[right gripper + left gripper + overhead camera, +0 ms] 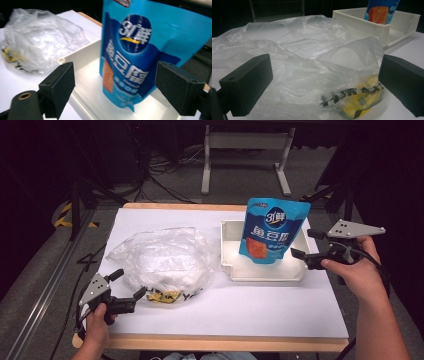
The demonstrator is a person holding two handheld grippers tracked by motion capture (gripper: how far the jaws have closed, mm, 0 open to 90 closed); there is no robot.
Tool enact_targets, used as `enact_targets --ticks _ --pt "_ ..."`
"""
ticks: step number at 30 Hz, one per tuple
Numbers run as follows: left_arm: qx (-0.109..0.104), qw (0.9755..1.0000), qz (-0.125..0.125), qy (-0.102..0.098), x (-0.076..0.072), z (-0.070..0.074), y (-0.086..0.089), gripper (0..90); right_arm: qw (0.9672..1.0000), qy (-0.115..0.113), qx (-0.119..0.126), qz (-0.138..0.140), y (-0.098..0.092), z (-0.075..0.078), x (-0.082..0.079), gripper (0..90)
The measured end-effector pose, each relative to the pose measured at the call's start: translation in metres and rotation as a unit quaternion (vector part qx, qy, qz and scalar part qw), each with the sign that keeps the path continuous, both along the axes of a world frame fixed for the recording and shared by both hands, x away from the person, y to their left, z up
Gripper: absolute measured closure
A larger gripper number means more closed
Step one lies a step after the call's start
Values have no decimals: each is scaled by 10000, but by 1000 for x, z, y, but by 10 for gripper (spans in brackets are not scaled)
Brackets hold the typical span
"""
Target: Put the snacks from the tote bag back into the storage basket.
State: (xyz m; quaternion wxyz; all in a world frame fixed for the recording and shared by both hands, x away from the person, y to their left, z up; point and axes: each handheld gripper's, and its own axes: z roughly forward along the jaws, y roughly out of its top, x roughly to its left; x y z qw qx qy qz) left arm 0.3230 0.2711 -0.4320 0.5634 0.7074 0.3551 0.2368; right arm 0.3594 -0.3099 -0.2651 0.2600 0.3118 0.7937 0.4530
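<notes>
A blue snack pouch [272, 230] stands upright in a white tray [265, 276] at the right of the table. My right gripper [303, 243] hovers just right of the tray, open, with nothing between its fingers. In the right gripper view the pouch [135, 57] stands ahead of that gripper [115, 85], apart from both pads. A crumpled clear plastic bag [162, 257] lies left of the tray. My left gripper [129, 283] is open at the bag's near left corner. In the left gripper view the bag [307, 57] bulges between the open jaws of the left gripper [324, 85].
A yellow and black printed item [359, 100] sits inside the bag's near end. The table is covered with white paper [240, 310], bare along the front. The tray [362, 22] has low walls. Dark floor, cables and a frame lie beyond the far edge.
</notes>
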Motion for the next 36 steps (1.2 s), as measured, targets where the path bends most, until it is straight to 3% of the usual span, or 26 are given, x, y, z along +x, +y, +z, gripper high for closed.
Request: enact_targets --ticks 1,3,11,19,25,36 --pt "0 10000 0 0 0 0 0 2 10000 0 0 0 0 0 0 174" --pt "-22 10000 0 33 1 -1 0 2 9997 -245 58 61 4 0 -8 174" --pt "-57 9999 -51 73 2 -1 1 2 9988 -172 143 432 16 -11 -21 174" --pt "-35 9999 -105 67 -1 -1 3 2 9956 -245 509 748 28 -39 -26 174" --pt "-69 9999 -107 43 -2 -1 3 2 9959 -200 338 809 42 -61 -24 174" --pt "8 9999 -142 61 -5 -1 5 2 9945 -34 340 993 62 -107 -17 174"
